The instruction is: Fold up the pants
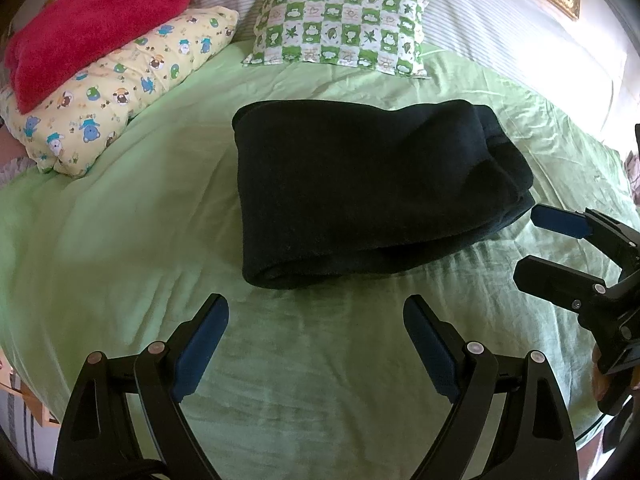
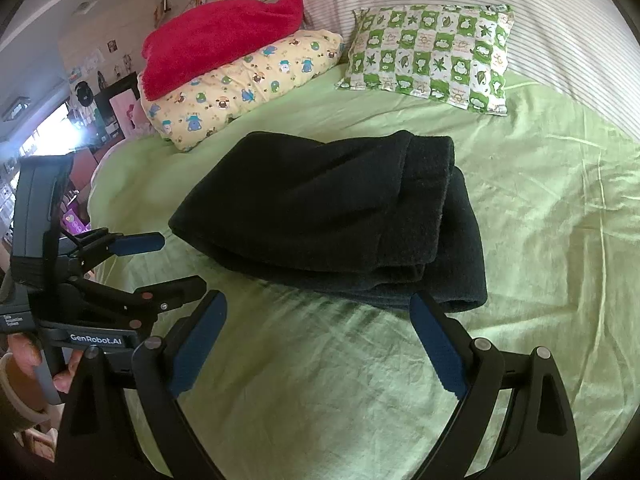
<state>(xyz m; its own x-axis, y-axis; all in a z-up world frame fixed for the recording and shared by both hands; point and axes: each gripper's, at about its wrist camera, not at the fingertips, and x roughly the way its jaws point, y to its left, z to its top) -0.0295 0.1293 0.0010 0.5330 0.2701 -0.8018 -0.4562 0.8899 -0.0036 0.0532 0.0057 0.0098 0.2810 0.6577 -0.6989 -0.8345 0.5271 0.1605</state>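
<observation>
Black fleece pants (image 1: 372, 188) lie folded into a thick rectangular stack on the green bedsheet (image 1: 120, 240); in the right wrist view the pants (image 2: 328, 216) show several layers at their right end. My left gripper (image 1: 316, 308) hovers open just in front of the stack's near edge, nothing between its blue pads. My right gripper (image 2: 318, 304) is open too, its right fingertip (image 2: 420, 304) close to the near right corner of the stack. Each gripper shows in the other's view: the right gripper (image 1: 532, 240) at the right edge, the left gripper (image 2: 176, 260) at the left.
A yellow cartoon-print pillow (image 1: 120, 88) with a red fleece blanket (image 1: 92, 28) on it lies at the back left. A green-and-white checked pillow (image 1: 344, 28) leans on the striped headboard cushion (image 1: 500, 20). A hand (image 2: 24, 360) holds the left gripper's handle.
</observation>
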